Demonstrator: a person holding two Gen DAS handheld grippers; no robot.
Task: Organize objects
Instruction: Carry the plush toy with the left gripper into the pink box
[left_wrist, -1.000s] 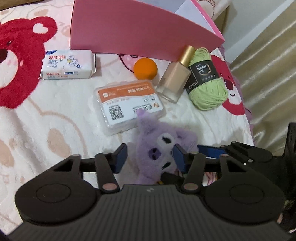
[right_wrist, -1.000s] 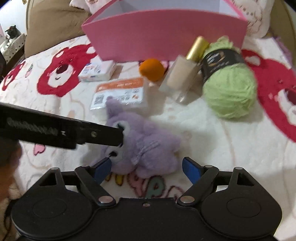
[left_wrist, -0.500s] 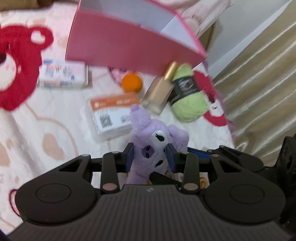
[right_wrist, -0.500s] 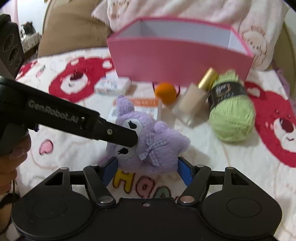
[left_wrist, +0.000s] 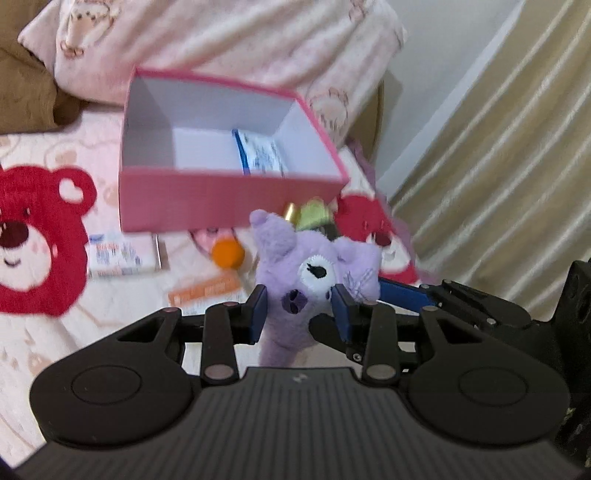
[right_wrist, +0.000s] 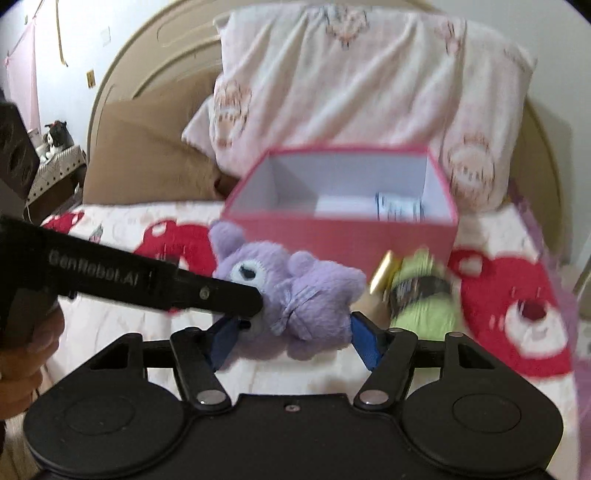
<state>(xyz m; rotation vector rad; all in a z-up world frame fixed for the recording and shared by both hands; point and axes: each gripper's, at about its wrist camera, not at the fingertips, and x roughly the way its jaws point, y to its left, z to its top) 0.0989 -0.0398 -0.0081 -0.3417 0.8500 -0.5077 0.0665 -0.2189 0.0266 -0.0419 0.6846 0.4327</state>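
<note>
The purple plush toy (left_wrist: 314, 273) hangs in the lower middle of both views, clear of the bear-print blanket (left_wrist: 40, 236) and just in front of the open pink box (left_wrist: 229, 201). The left claw (left_wrist: 298, 308) is narrowed onto the toy's head, its blue pads pressed into the fur on either side of the face. The right claw (right_wrist: 291, 338) has just been closing around the body and its pads (right_wrist: 364, 341) now bear on the plush below the checked bow. Judging by how the fur dents under the pads, the toy is light, soft and squashy, not fragile and unlikely to slip, though it will flop and swing from whichever end is freed. The head and the thick part of the body are the best holds; an ear or a limb would only stretch. The box, in the upper middle of the left view, already holds a white and blue packet (left_wrist: 260, 151) at its right end, leaving bare floor to the left for the toy. A tissue pack (left_wrist: 120, 254), an orange ball (left_wrist: 227, 253), an orange-labelled case (left_wrist: 207, 290), a gold-capped bottle (right_wrist: 384, 273) and green yarn (right_wrist: 424, 295) lie on the blanket before the box.
</note>
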